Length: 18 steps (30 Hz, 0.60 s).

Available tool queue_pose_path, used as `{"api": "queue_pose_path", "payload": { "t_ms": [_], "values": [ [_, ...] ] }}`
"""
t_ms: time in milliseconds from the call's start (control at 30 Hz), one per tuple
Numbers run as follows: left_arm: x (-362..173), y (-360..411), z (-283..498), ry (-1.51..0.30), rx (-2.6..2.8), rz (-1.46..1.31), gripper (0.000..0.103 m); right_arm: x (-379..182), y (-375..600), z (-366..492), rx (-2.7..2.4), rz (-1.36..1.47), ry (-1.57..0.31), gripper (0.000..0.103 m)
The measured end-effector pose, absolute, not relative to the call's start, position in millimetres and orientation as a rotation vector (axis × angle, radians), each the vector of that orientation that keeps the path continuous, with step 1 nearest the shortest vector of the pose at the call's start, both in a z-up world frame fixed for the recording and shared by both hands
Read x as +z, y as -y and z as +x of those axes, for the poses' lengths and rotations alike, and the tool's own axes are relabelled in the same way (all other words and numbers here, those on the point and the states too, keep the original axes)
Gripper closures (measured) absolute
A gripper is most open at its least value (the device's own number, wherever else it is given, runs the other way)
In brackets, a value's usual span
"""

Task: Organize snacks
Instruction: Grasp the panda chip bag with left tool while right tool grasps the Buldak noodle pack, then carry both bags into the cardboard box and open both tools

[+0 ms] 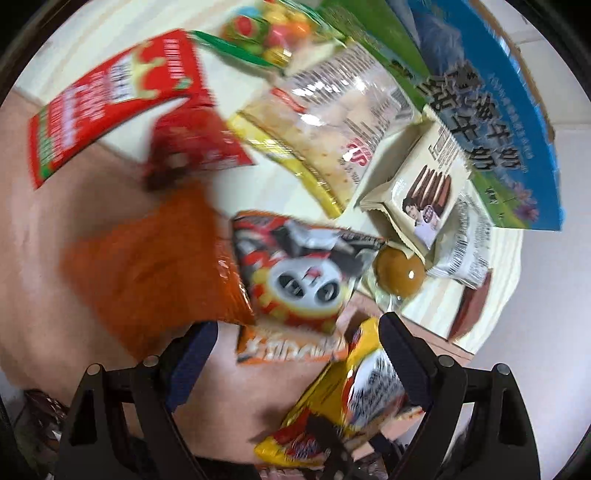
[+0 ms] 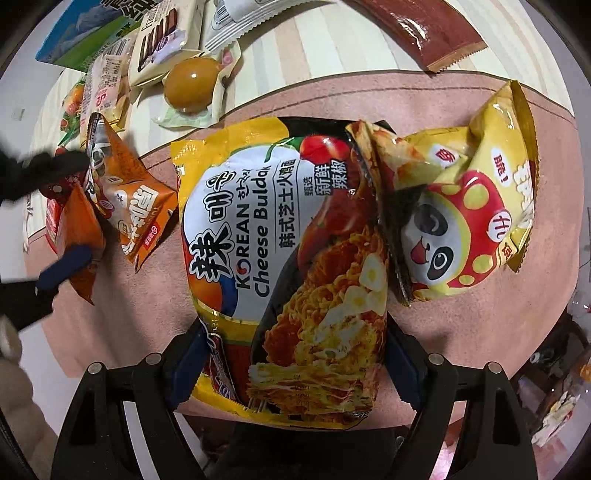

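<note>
My left gripper [image 1: 295,332] is open above the pink mat [image 1: 44,258], just in front of an orange panda snack bag [image 1: 295,273] and a blurred orange bag [image 1: 147,266]. In the right wrist view the left gripper's fingers [image 2: 66,258] stand on either side of these orange bags [image 2: 125,199]. My right gripper [image 2: 291,347] has its jaws wide on either side of a yellow Korean Cheese Buldak noodle pack [image 2: 280,258] lying on the mat; whether the pads press it is unclear. A yellow panda snack bag [image 2: 469,206] lies to its right.
On the striped cloth [image 1: 266,188] beyond lie a red packet [image 1: 110,99], a clear cracker pack [image 1: 332,122], a chocolate-stick packet [image 1: 421,192], a braised egg [image 1: 399,271], a blue milk carton [image 1: 491,110], candy [image 1: 273,33] and a brown sachet [image 2: 421,29].
</note>
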State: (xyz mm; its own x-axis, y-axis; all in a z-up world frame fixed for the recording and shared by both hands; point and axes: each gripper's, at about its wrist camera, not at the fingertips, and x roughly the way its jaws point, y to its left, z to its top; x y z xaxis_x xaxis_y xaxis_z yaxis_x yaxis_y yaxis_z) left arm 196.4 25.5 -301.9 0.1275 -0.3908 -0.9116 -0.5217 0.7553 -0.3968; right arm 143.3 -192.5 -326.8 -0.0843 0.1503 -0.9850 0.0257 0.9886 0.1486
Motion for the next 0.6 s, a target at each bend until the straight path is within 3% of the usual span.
{"api": "queue_pose_path", "payload": {
  "t_ms": [67,100,133,367,600],
  "values": [
    [-311,-15,208,-1.498,0.114,-0.741,0.026,-329,190,144,0.096,0.130,-1.650,0.016],
    [-318,-10,211,-1.503,0.117,-0.706,0.047,-330,190,145,0.092,0.133,-1.647,0.017],
    [-321,1,214,-1.515,0.126,-0.653,0.055,-331,188,144,0.090,0.133,-1.642,0.017],
    [-316,29,183,-1.559,0.103,-0.395,0.058,-325,186,123,0.095,0.120,-1.615,0.023],
    [-331,23,151,-1.593,0.057,-0.334,0.055,-342,188,120,0.073,0.176,-1.628,0.017]
  ]
}}
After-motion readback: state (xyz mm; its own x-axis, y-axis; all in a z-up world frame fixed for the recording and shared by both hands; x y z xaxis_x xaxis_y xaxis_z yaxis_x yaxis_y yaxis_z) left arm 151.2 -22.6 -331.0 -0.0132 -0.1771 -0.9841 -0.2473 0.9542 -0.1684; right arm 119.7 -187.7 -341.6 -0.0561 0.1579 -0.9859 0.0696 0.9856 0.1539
